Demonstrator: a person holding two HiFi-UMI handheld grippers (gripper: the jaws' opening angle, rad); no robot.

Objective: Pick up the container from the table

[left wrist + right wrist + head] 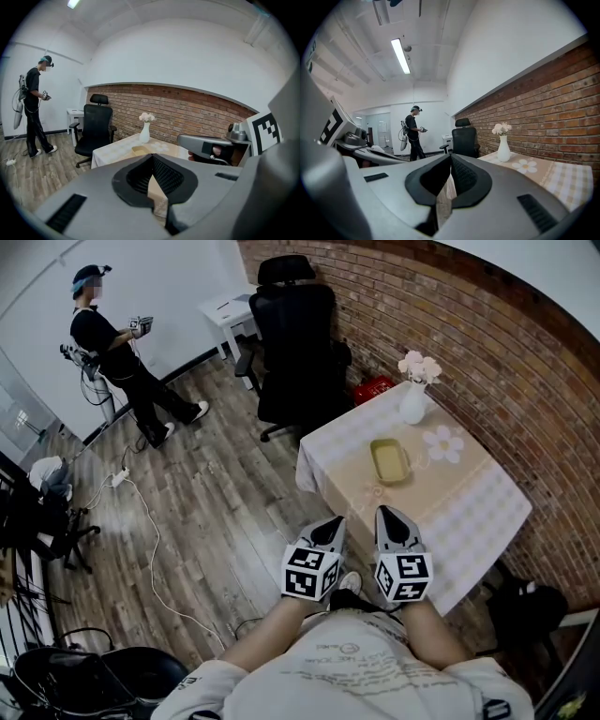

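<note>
Container (139, 150) partly behind left gripper (152, 160)

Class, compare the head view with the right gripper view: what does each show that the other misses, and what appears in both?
Only the head view shows the yellow container on the table and the white cable on the floor. Only the right gripper view shows the ceiling light. Both show the vase of flowers, the daisy mat, the black chair and the standing person.
</note>
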